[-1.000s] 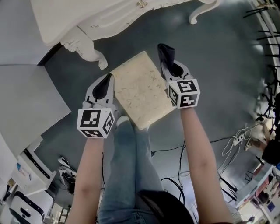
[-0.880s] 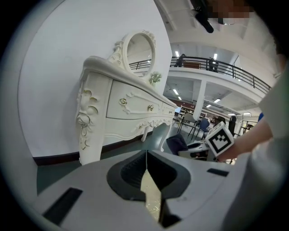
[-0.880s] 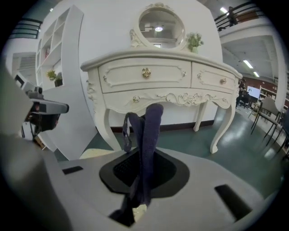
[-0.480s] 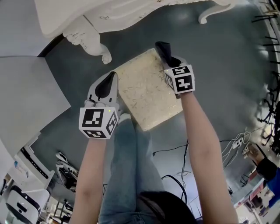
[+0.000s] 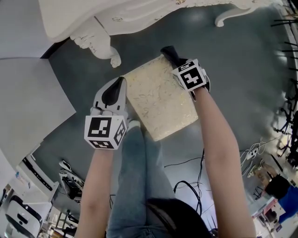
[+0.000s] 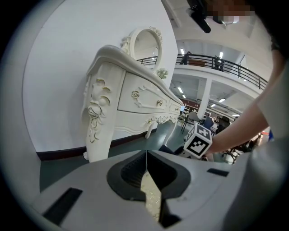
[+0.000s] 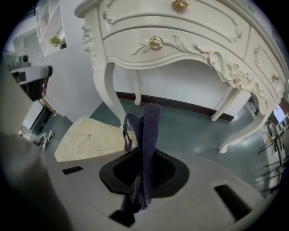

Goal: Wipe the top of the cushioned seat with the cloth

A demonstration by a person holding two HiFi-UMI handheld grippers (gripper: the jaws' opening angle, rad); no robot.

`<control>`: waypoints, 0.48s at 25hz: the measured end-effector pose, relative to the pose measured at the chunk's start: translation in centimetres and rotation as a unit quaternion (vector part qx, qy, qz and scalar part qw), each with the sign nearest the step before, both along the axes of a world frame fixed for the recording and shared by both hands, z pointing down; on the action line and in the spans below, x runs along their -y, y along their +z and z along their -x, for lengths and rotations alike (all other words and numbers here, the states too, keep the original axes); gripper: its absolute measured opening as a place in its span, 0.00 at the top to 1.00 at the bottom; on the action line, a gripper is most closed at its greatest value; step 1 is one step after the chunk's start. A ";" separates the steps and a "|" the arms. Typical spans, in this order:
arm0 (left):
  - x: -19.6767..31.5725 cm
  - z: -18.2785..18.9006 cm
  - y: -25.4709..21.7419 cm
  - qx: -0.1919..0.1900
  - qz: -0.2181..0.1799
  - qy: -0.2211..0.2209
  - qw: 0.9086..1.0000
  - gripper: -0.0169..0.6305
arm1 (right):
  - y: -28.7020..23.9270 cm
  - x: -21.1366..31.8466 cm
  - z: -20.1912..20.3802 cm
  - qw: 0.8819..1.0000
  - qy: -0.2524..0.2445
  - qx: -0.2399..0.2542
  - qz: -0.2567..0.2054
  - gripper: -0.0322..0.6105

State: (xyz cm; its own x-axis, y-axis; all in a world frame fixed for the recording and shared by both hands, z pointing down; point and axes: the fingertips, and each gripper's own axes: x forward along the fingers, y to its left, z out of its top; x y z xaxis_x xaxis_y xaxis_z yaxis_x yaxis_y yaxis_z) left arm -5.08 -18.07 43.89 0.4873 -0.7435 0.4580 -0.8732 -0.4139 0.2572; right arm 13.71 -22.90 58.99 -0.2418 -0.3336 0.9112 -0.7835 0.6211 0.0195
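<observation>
Nearest the head camera, the person's legs [image 5: 139,181] in blue jeans were seen, with cables [image 5: 188,188] trailing on the grey floor [image 5: 242,79] beside them. Both forearms were stretched forward over the seat [image 5: 158,100], a pale square cushion with a leafy pattern set cornerwise just past the knees.

The left gripper [image 5: 121,81] was held at the seat's left edge. Its own view showed its fingers [image 6: 135,169] pressed together at the tips with nothing between them, and a sliver of the cushion underneath. The right gripper [image 5: 174,58] was placed at the seat's far right corner. Only a dark tuft was shown there by the head view. In the right gripper view the fingers [image 7: 165,173] were seen pinching a dark blue cloth [image 7: 148,135], which stood up past the tips in a loose loop. The seat's corner lay just to the left of the cloth. Whether cloth and cushion touched could not be told.

Beyond the seat, open floor was left on the right side. A carved leg [image 5: 100,46] of a white dressing table [image 5: 139,14] stood near the seat's far left corner. The table's oval mirror [image 6: 146,43] and a railed balcony [image 6: 226,65] behind it were shown by the left gripper view alone.
</observation>
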 end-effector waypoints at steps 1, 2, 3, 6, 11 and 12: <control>0.0 0.0 0.0 -0.001 0.001 0.000 1.000 0.96 | -0.1 -0.1 0.3 1.000 -0.023 -0.007 -0.002 0.89; -0.1 0.0 0.1 -0.002 0.002 0.000 1.000 0.96 | -0.2 -0.3 0.6 0.999 -0.051 -0.017 -0.006 0.89; -0.2 0.0 0.2 -0.002 0.002 0.000 1.000 0.96 | -0.2 -0.5 0.9 0.996 -0.082 -0.031 -0.011 0.89; -0.4 0.2 0.5 -0.002 0.005 0.000 1.000 0.96 | -0.1 -1.2 1.6 0.980 -0.181 -0.081 -0.022 0.89; -1.0 0.2 0.8 0.002 0.010 0.002 1.000 0.96 | 0.1 -2.4 2.0 0.954 -0.279 -0.112 -0.026 0.89; -1.1 0.1 0.7 0.004 0.011 0.004 1.000 0.96 | 0.1 -2.5 2.0 0.954 -0.279 -0.108 -0.027 0.89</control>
